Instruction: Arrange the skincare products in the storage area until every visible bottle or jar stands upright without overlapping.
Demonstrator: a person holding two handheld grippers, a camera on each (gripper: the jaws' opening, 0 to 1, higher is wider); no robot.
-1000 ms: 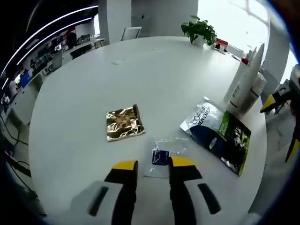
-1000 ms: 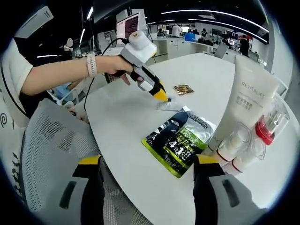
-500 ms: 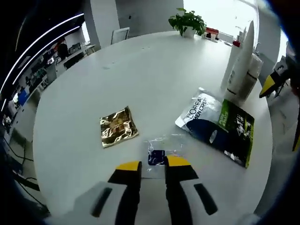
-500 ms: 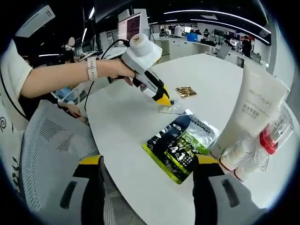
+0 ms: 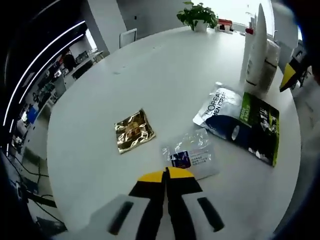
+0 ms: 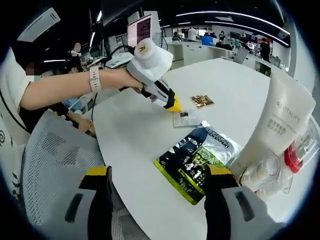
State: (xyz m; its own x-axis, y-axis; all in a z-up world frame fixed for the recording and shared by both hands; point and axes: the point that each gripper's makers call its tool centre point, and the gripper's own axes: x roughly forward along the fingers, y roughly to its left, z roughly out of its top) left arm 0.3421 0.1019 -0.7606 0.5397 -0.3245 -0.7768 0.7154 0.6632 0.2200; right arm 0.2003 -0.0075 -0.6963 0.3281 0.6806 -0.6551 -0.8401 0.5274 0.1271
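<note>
White round tabletop (image 5: 165, 70), open-plan office behind. Your left tool (image 5: 166, 174) has its jaws pressed together, tips at the near edge of the clear sachet (image 5: 191, 155) at lower centre of the left gripper view; can't tell whether film is actually caught between them. In the right gripper view it sits at upper centre (image 6: 173, 106), tip just above the same sachet (image 6: 186, 119).

Right tool (image 6: 157, 172) is wide, holding nothing, hanging off the tabletop edge over a mesh chair (image 6: 50, 165).

Around it:
- gold foil sachet (image 5: 133, 130) left of the clear one, apart
- L'Oréal pouch (image 5: 241, 125) flat, right of centre, just beside the clear sachet
- white tube (image 5: 256, 45) upright at upper right, a clear pack (image 6: 280, 160) of small bottles at its base

Suggestions:
- flat film slips; get a firm bite on the edge before any lift
- move slow, keep clear of the pouch
- nothing flat stands alone; likely needs propping by the tube
</note>
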